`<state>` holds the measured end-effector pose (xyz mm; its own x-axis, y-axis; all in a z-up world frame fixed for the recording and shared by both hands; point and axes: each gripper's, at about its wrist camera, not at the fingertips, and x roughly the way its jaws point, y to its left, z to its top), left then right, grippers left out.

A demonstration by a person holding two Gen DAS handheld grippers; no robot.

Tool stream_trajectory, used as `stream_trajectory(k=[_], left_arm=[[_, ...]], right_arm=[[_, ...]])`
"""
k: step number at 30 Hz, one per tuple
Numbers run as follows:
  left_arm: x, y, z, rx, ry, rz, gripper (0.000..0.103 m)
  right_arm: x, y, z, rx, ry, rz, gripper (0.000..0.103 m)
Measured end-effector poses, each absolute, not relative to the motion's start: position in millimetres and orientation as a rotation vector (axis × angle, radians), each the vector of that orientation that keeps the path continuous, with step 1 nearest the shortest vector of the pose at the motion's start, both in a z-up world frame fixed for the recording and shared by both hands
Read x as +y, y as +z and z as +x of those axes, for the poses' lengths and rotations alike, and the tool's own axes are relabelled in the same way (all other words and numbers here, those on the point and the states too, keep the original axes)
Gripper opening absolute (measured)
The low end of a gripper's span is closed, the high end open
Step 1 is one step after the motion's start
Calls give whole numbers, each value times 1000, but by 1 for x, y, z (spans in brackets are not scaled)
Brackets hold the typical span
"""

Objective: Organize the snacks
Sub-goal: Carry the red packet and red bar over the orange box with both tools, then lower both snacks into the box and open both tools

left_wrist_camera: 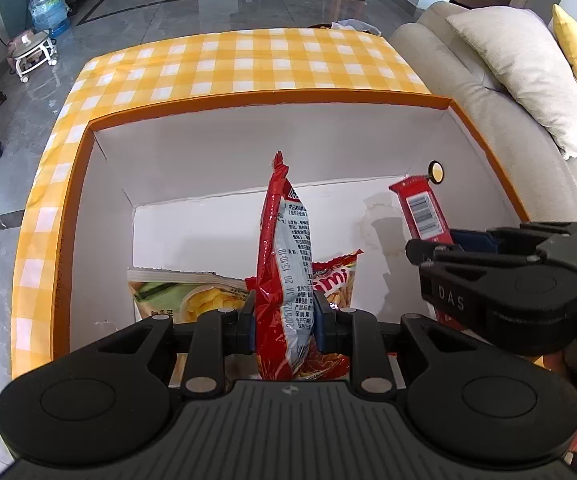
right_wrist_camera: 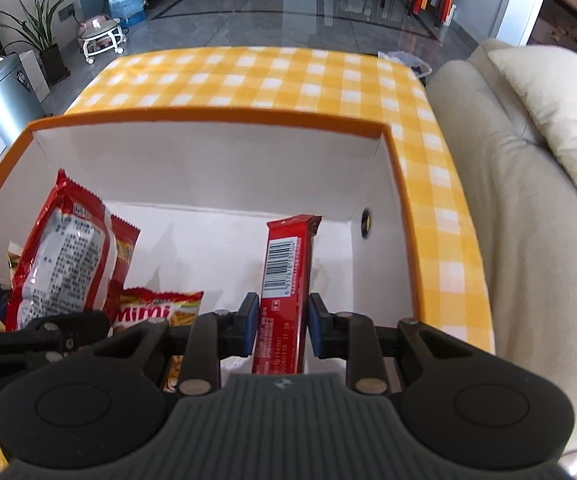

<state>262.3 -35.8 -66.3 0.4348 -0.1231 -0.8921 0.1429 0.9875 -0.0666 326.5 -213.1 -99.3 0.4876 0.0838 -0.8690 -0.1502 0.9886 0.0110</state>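
Observation:
My left gripper (left_wrist_camera: 284,320) is shut on a red and silver snack bag (left_wrist_camera: 284,264) and holds it upright over the orange-rimmed white box (left_wrist_camera: 248,100). My right gripper (right_wrist_camera: 280,322) holds a red bar with a barcode (right_wrist_camera: 284,268) upright between its pads, inside the box near its right wall; a small gap shows beside each pad. The right gripper also shows in the left wrist view (left_wrist_camera: 432,250) with the bar (left_wrist_camera: 422,210). On the box floor lie a red Mimi bag (right_wrist_camera: 156,312) and a green chip bag (left_wrist_camera: 184,294).
The box stands on a table with a yellow checked cloth (left_wrist_camera: 248,60). A beige sofa with cushions (left_wrist_camera: 520,72) is right of the table. A water bottle (left_wrist_camera: 48,6), a plant and a metal bin (right_wrist_camera: 4,96) stand on the floor at the left.

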Motion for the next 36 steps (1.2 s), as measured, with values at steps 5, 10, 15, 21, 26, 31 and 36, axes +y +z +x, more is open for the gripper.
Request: stream_trajectory(k=[5,10,15,21,26,31,36], left_arm=[[-34,-68,261,1111,-148,24,29],[-37,-64,258,1100,-136,54,29],[-38,-57,254,1076,-125,94,42],[-39,-41,246,1024,-124,121,55],[-35,-26,235,971,-109,111,59],[-28,-10,222,925,-109,58,59],[-22,2,205,894,-111,21,59]], right_arm=[[-211,-102,323,1066,146,-77,23],[-213,-101,321,1076,147,-60,23],[-215,-94,319,1062,148,-48,26],[-217,-79,312,1023,168,-20,43],[-222,-63,303,985,180,28,58],[-229,-47,289,946,191,72,63],[-231,-35,271,921,201,75,67]])
